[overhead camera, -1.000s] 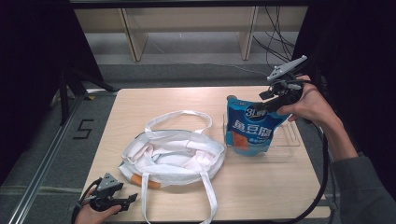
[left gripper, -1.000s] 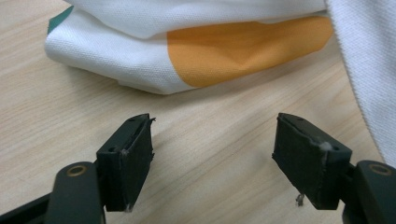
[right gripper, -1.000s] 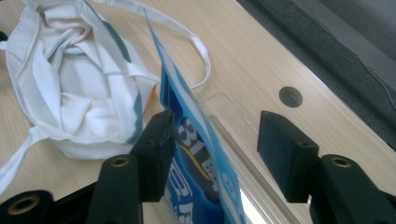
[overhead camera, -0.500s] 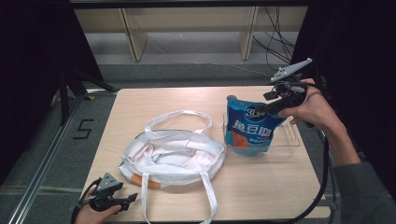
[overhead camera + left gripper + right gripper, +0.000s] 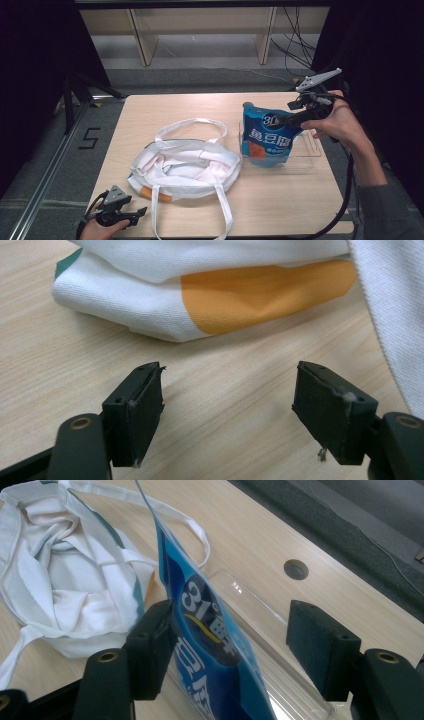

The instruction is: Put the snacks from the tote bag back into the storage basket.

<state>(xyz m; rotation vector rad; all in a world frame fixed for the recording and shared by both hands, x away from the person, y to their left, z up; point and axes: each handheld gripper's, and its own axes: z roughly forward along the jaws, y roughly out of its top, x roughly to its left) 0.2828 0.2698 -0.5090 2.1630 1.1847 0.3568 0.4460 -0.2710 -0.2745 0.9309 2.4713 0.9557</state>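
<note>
A blue snack pouch (image 5: pixel 266 136) stands upright in a clear plastic tray (image 5: pixel 309 154) at the table's right. My right gripper (image 5: pixel 286 120) is at the pouch's top right corner. In the right gripper view the pouch (image 5: pixel 210 645) rises between the jaws of this gripper (image 5: pixel 232 620), which have just been opening. One pad rests against the pouch and the other stands well clear of it. A white tote bag (image 5: pixel 186 165) lies open mid-table. My left gripper (image 5: pixel 139 213) waits open at the front left, just short of the bag's orange-patched corner (image 5: pixel 260 292), nothing between its fingers (image 5: pixel 230 375).
The tote's long handles (image 5: pixel 192 123) loop toward the back and trail off the front edge. A round cable hole (image 5: pixel 296 569) sits in the tabletop beyond the tray. Bare wood stretches along the far side and the left of the table (image 5: pixel 150 115).
The right gripper's jaws have spread wider around the pouch top and the hand has drifted slightly. The pouch stays upright in the tray. The left gripper has not moved.
</note>
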